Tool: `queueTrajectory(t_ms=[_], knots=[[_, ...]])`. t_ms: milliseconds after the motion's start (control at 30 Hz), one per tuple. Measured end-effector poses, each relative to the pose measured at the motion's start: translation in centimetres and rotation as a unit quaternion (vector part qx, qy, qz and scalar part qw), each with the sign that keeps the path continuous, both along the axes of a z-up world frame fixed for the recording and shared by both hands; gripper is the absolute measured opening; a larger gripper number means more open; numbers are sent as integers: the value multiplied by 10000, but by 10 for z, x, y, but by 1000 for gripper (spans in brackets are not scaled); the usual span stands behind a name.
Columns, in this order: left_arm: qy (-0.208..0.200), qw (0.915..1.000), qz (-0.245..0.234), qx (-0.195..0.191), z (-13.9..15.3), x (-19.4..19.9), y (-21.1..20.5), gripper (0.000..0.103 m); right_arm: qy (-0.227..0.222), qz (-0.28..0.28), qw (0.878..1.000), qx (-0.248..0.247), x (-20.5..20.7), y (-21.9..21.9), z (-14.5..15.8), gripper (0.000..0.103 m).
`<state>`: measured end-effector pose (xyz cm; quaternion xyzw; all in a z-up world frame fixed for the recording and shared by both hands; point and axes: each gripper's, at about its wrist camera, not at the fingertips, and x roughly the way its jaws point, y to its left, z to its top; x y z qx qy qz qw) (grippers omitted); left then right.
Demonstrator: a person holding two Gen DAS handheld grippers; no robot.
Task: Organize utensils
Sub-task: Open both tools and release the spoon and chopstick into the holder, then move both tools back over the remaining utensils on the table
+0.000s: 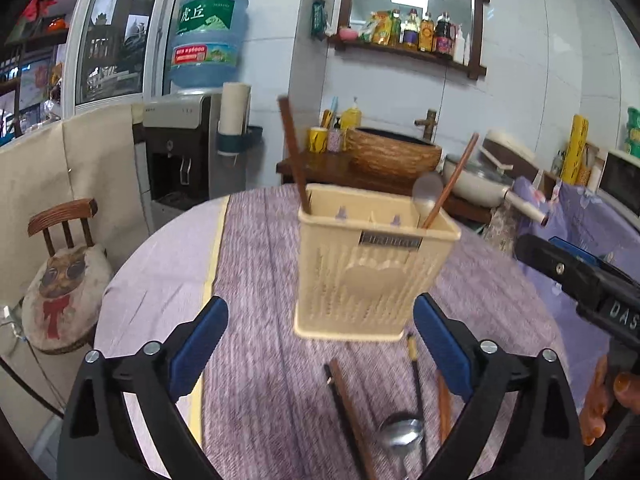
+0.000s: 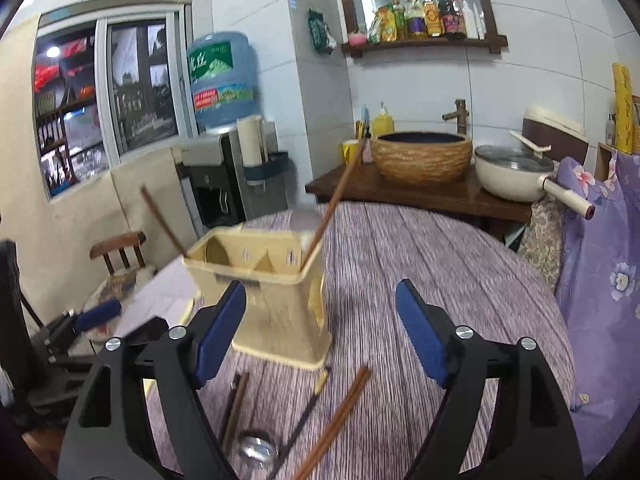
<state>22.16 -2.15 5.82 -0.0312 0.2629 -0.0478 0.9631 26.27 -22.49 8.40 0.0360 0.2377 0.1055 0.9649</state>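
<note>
left gripper (image 1: 320,344) just before utensil holder (image 1: 372,268)

A purple-clothed round table (image 1: 256,280) carries a beige utensil holder (image 1: 368,276), loose chopsticks (image 1: 352,412) and a spoon (image 1: 402,434).

A cream utensil holder (image 1: 372,272) stands on the purple-clothed surface (image 1: 260,280), holding 2 brown chopsticks and a spoon. The left gripper (image 1: 320,344) gapes wide, empty. Near it lie chopsticks (image 1: 352,412) and a metal spoon (image 1: 402,436).

Holder (image 1: 372,268) blocks centre; tablecloth (image 2: 460,264) right side free.
</note>
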Motion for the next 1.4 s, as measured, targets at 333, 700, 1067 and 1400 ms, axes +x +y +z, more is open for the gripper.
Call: queueTrajectory(t_ms=[333,700,1067,1400], knots=[[720,9970,266,116,-51,-19,18,98,1041,-600,9927,116,-14,-22,-91,87],[1133,9930,242,229,-77,-23,8,92,1846,-660,9806,-45,-3,-14,-132,78],[1311,9896,79,590,-90,-16,-12,72,1994,-738,9765,-358,4,-4,-139,74],[1494,9867,20,648,-101,-2,-23,64,2029,-822,9751,-353,12,-7,-138,74]])
